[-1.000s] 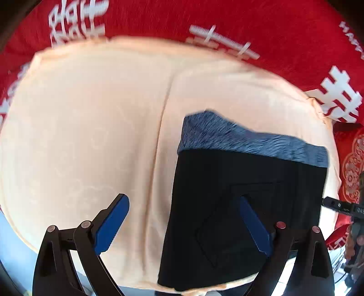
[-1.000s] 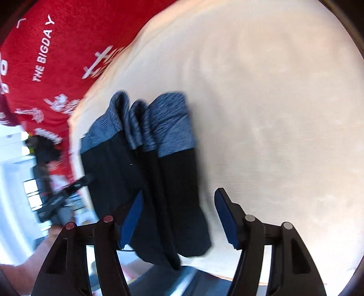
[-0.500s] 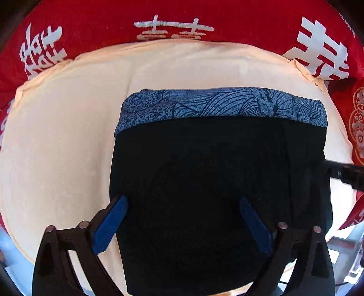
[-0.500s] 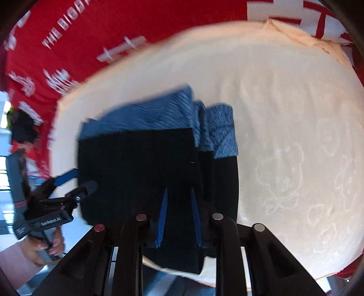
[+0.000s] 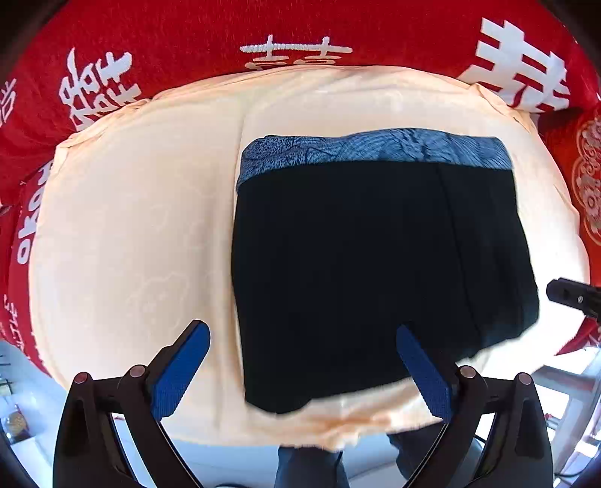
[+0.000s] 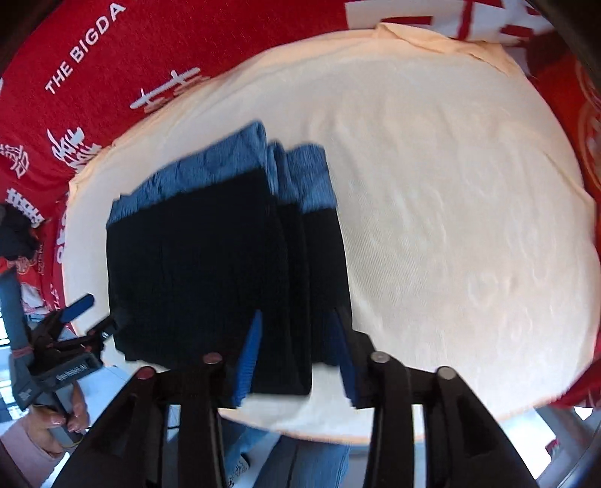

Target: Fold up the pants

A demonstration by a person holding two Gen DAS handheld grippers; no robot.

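Pants (image 5: pixel 360 259): black, with a blue patterned waistband (image 5: pixel 375 150) along the far edge. Folded into a compact block and lying flat on the cream cloth (image 5: pixel 124 225), toward its near edge. In the right wrist view, the right side of the block shows stacked folded layers, their waistband ends stepped one beside the other.

Cream cloth: pale peach, faint embossed pattern, spread over the bench. It lies on a red cloth (image 5: pixel 300 30) with white characters and lettering, which shows around the far side and both flanks.

Left gripper (image 5: pixel 300 364): points down above the near edge of the pants, blue pads spread wide, nothing between them pressed. Its jaws have just been opening further. It also shows at the left edge of the right wrist view, held in a person's hand (image 6: pixel 56 420).

Right gripper (image 6: pixel 296 353): jaws part-way apart, having just been reopening after a squeeze. The near right layers of the pants lie between the blue pads; whether the pads press on the fabric cannot be told.
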